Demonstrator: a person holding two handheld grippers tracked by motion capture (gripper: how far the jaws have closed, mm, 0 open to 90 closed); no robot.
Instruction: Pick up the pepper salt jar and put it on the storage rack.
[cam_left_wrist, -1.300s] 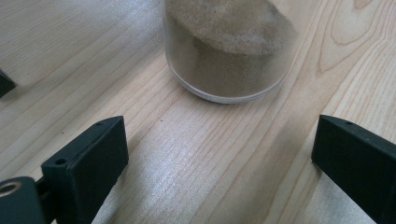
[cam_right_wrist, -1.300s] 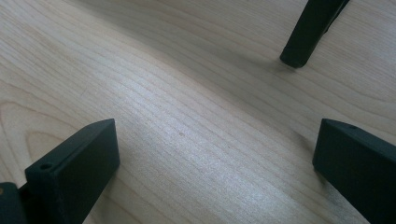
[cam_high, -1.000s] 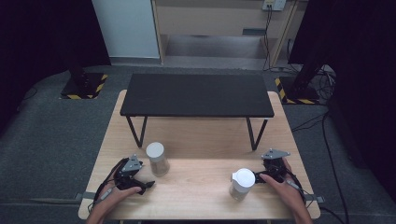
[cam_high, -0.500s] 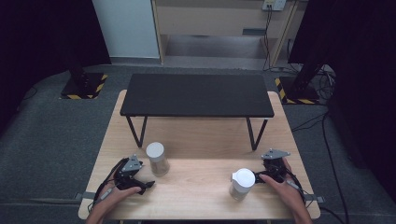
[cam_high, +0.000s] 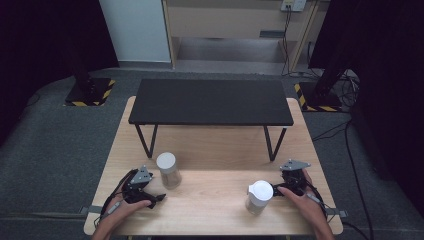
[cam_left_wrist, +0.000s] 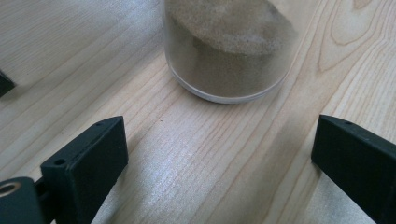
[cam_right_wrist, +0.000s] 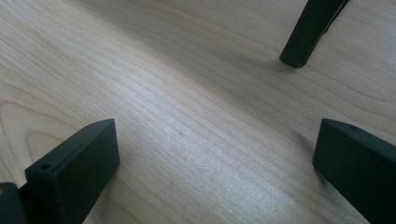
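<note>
Two clear jars with white lids stand on the wooden table (cam_high: 215, 150). The left jar (cam_high: 167, 170) holds a sandy brown powder, and its base (cam_left_wrist: 229, 56) sits just ahead of my left gripper (cam_left_wrist: 219, 140). That left gripper (cam_high: 149, 189) rests on the table in front of and left of the jar, open, with nothing between its jaws. The right jar (cam_high: 259, 196) stands to the left of my right gripper (cam_high: 291, 179). This right gripper (cam_right_wrist: 219, 140) is open over bare wood and faces a black shelf leg (cam_right_wrist: 308, 32).
A low black shelf (cam_high: 211, 101) on thin metal legs spans the far half of the table. Bare wood lies between the two jars. Grey floor surrounds the table, with cables (cam_high: 345, 135) at the right and yellow-black striped bases (cam_high: 90, 92) at the far corners.
</note>
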